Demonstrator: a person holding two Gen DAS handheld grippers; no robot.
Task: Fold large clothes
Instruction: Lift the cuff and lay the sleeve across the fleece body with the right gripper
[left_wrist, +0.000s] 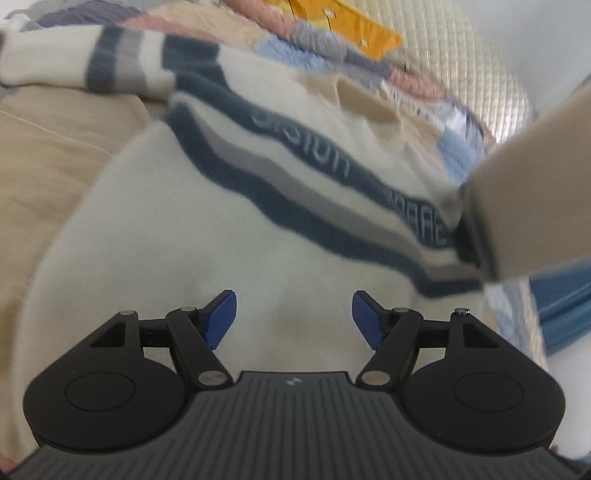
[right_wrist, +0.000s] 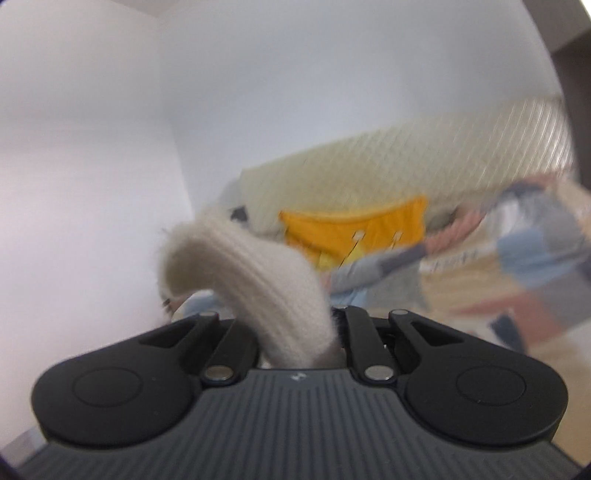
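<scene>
The soft, light knit sweater (left_wrist: 184, 229) is best taken at its hem: right tool (right_wrist: 332, 332) pinches its ribbed edge (right_wrist: 243, 266), left tool (left_wrist: 294, 319) is spread, empty.

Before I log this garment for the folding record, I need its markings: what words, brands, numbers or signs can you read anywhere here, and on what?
Lettering on the dark blue stripe of the cream sweater, seen upside down and blurred: not readable for certain.
A second group of letters further along the same stripe, near the sleeve: too blurred to read.
Small pale emblem on each gripper body: a mark, no words.
Yellow cloth: small marks, unreadable.
</scene>
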